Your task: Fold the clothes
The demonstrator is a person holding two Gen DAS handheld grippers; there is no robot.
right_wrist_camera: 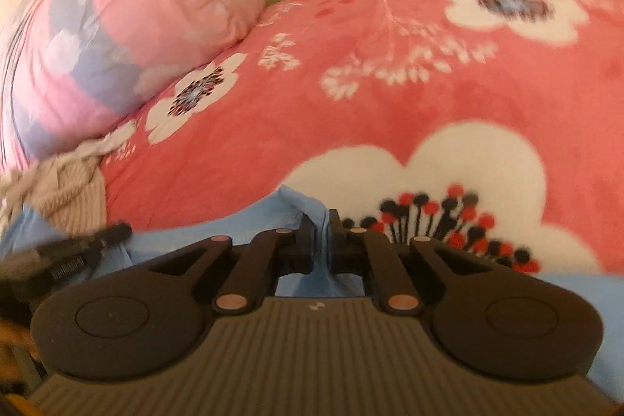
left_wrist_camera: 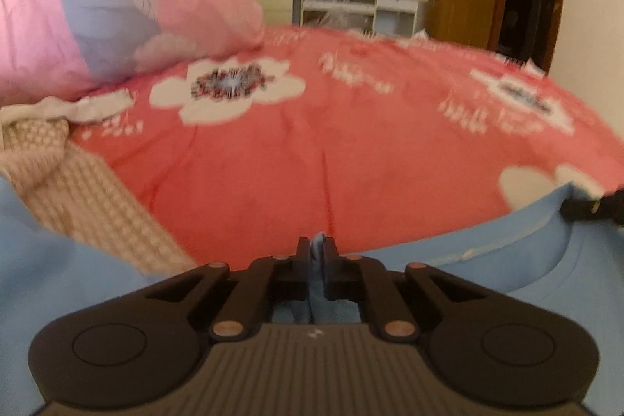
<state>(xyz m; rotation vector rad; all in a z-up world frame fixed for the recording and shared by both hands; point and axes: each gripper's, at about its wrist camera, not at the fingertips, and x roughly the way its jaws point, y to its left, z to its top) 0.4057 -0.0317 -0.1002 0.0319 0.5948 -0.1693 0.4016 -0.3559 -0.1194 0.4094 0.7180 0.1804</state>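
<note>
I have the light blue garment at the near edge of the pink flowered bedspread, its edge pinched in both my left gripper and right gripper, so I judge a fold underway, needing both carried together.

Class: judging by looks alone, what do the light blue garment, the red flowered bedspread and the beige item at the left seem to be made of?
Light blue garment: thin, smooth woven or jersey fabric, matte; it bunches into a slim pleat in the left claw and right claw.
Red bedspread: soft, slightly fuzzy, probably fleece or brushed cotton.
Beige item: chunky knit or waffle weave; bumpy grid texture.
</note>
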